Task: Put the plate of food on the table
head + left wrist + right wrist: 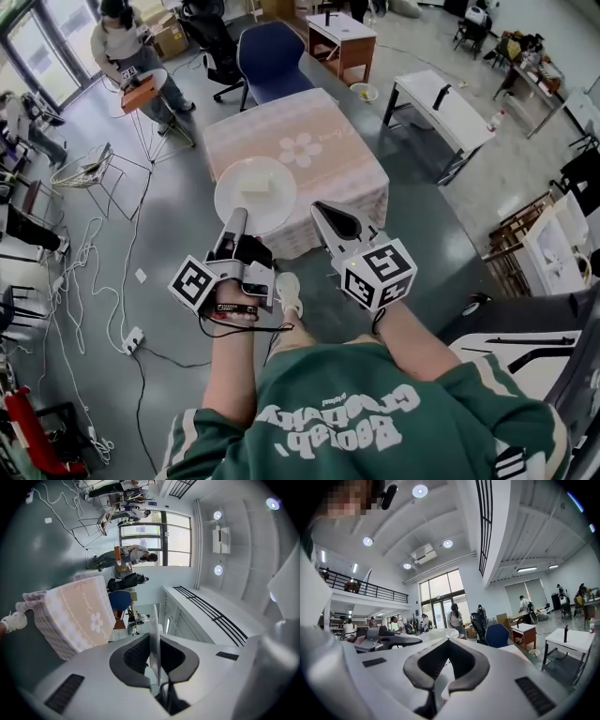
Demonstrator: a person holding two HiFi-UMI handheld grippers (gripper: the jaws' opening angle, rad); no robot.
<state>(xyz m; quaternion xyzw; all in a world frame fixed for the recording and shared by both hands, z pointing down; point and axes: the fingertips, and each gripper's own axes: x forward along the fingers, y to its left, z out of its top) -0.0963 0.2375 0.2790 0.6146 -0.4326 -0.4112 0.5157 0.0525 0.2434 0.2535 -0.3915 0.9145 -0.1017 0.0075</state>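
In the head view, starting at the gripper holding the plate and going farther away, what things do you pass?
left gripper → plate → table → blue chair

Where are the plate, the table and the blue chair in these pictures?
plate (pixel 232 200), head view, bare white surface near its left rim.
table (pixel 330 173), head view, right part of its covered top.
blue chair (pixel 272 54), head view, middle of its blue padding.

floor (pixel 417 202): grey, glossy | blue chair (pixel 272 58), white desk (pixel 436 105), wooden desk (pixel 342 33) | tall windows (pixel 440 595) | round ceiling lights (pixel 420 490)
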